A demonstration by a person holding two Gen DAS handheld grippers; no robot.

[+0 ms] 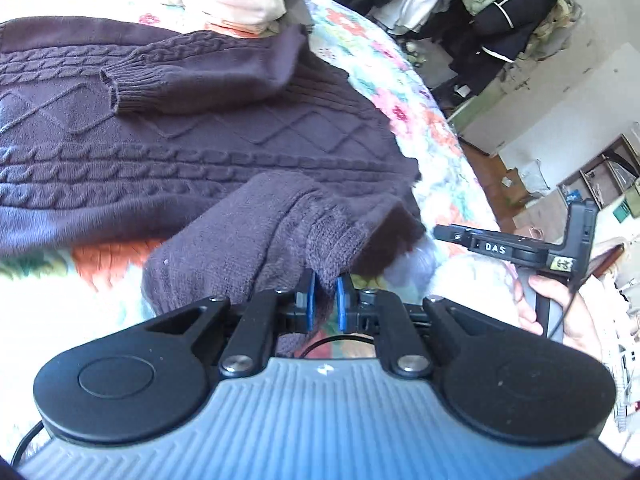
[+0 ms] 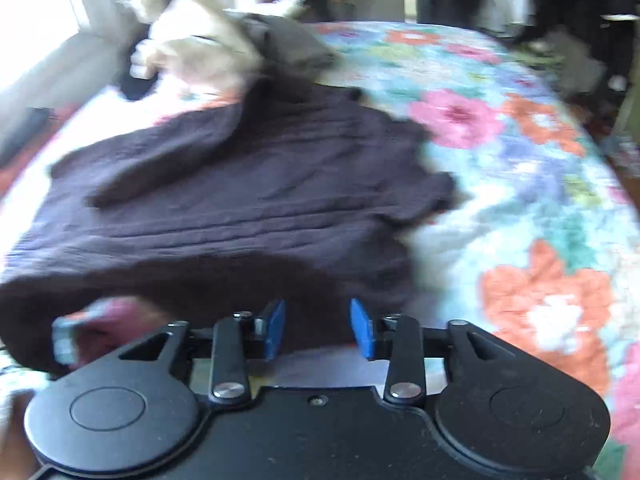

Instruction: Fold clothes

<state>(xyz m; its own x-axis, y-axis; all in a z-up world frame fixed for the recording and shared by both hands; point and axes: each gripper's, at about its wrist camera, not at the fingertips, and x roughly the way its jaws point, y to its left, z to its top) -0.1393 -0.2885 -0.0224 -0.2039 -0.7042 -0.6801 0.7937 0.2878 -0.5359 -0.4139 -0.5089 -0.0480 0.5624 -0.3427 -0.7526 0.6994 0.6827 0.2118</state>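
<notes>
- The left claw (image 1: 325,294) has its blue pads pinched on a ribbed fold of the dark purple sweater (image 1: 208,152).
- The right claw (image 2: 318,330) stands spread, its pads not pressing the sweater's near hem between them.
- The sweater lies flat on the floral bed (image 2: 520,184), one sleeve (image 1: 192,76) folded across it, beside the bed's right edge.

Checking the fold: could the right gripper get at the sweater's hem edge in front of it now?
Probably yes: the right gripper stands with jaws apart right at the sweater hem, nothing between. The view is blurred, so contact is unclear.
</notes>
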